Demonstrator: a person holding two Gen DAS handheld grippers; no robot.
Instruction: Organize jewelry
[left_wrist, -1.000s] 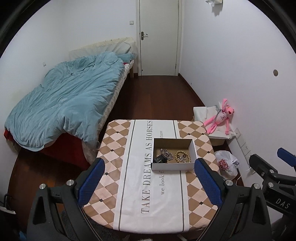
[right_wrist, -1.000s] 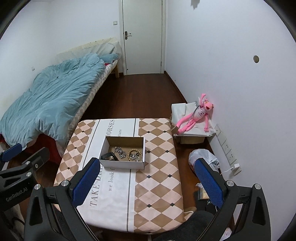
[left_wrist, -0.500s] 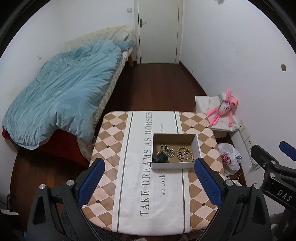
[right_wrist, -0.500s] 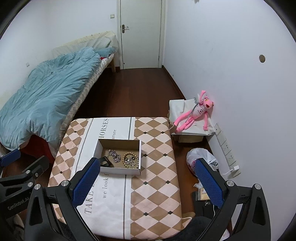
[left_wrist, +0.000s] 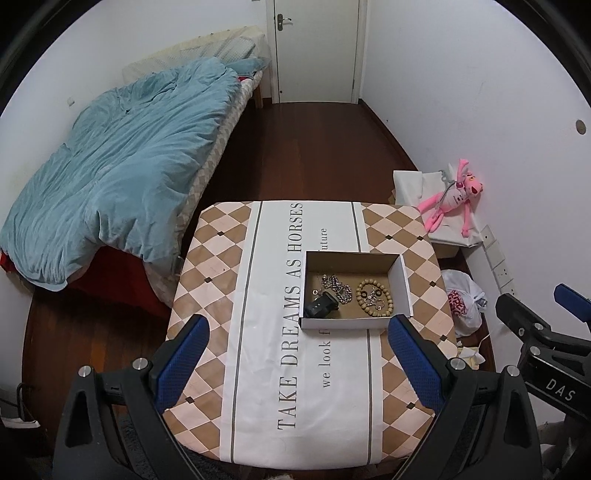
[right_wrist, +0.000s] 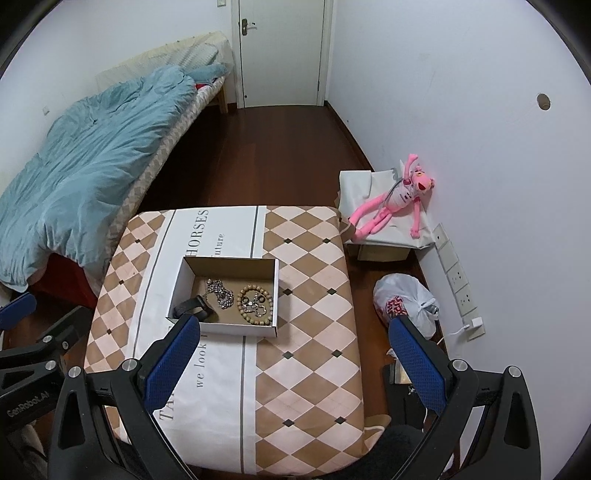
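Through the left wrist view, the left claw (left_wrist: 297, 345) was seen spread wide and empty above the table (left_wrist: 266, 369). A shallow cardboard box (left_wrist: 402, 284) was set on the table's patterned cloth; inside it a wooden bead bracelet (left_wrist: 373, 298), a metal chain (left_wrist: 338, 286) and a black band (left_wrist: 320, 305) were laid.

Through the right wrist view, the right claw (right_wrist: 293, 347) was likewise held released above the table. Only here, a dark object on the floor (right_wrist: 400, 373) right of the table was shown.

Even indoor light, fairly bright; shadows are soft. Both views are sharp, with strong fisheye bending and black vignetting at the corners. No glare.
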